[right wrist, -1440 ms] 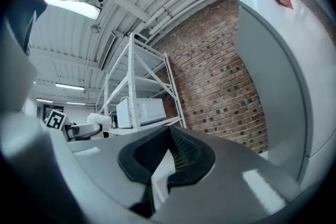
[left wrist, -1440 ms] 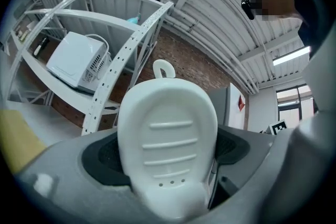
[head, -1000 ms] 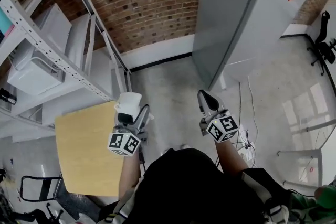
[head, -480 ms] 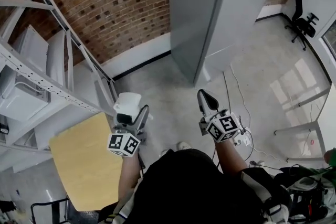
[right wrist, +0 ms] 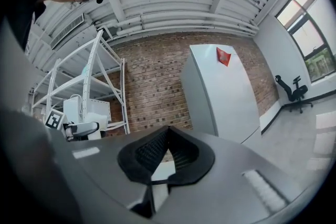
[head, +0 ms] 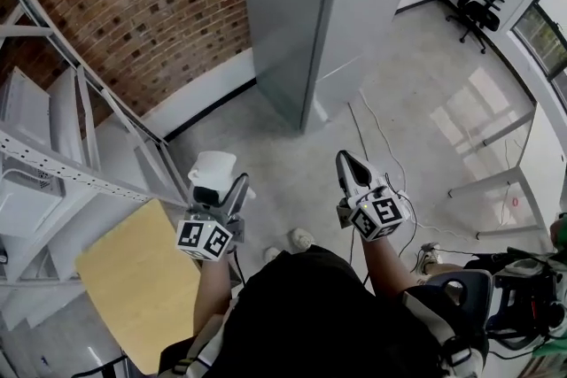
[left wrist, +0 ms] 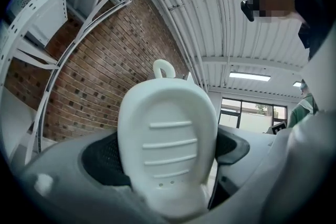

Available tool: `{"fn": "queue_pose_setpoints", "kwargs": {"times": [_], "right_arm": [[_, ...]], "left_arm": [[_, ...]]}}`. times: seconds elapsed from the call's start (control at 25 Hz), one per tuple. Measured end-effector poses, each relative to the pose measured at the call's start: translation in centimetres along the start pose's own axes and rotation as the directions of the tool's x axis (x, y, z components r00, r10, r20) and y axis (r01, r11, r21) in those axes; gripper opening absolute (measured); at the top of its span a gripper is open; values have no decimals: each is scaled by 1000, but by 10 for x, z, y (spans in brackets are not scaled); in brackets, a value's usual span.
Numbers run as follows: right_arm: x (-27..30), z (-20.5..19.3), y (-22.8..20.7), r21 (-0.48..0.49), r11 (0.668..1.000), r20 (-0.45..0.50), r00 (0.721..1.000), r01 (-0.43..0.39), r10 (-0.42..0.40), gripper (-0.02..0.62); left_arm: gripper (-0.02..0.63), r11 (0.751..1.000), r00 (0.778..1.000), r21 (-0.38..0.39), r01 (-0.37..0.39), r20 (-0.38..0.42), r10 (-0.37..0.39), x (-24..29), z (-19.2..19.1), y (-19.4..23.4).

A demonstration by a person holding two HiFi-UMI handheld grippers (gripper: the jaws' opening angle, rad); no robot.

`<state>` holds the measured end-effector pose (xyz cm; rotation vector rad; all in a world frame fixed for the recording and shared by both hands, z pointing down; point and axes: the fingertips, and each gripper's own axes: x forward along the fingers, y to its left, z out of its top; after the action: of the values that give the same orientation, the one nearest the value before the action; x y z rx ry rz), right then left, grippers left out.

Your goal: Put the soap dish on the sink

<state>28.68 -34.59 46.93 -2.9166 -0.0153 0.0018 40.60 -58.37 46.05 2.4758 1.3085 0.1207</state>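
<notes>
No sink shows anywhere round the grey column [head: 292, 22]; open floor [head: 407, 102] spreads in front of it, with metal shelving [head: 80, 137] and the yellow tabletop [head: 142, 279] off to one side. Short of the column, the left tool [head: 221, 192] clamps the white soap dish [head: 213, 168] in mid-air, so the pick-up looks done and placing remains. The right tool [head: 344, 162] is pinched together, empty.

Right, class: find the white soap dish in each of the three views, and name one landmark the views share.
Head view: soap dish left of centre, held by the left gripper.
Left gripper view: dead centre, large, between the jaws.
Right gripper view: not clearly made out; the left gripper shows small at far left.
Shared landmark: the brick wall.
</notes>
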Motion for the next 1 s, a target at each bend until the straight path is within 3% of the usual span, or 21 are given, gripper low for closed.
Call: {"fn": "queue_pose_setpoints", "kwargs": {"times": [0.2,0.72,1.0], "right_arm": [[-26,6,-25,2,998,21,997,71,-71,6],[-52,34,-119,23,989,96,984,147,-149,6],[-71,44,-176,39,978,131,970,203,-206,6]], "left_arm": [[462,998,998,-6,57,-10,-57,21,-8,-20],[462,981,980,34,190,-68,-188,109,-34,-99],[462,973,974,-69,219,-37,-222,156,-48,-130]]}}
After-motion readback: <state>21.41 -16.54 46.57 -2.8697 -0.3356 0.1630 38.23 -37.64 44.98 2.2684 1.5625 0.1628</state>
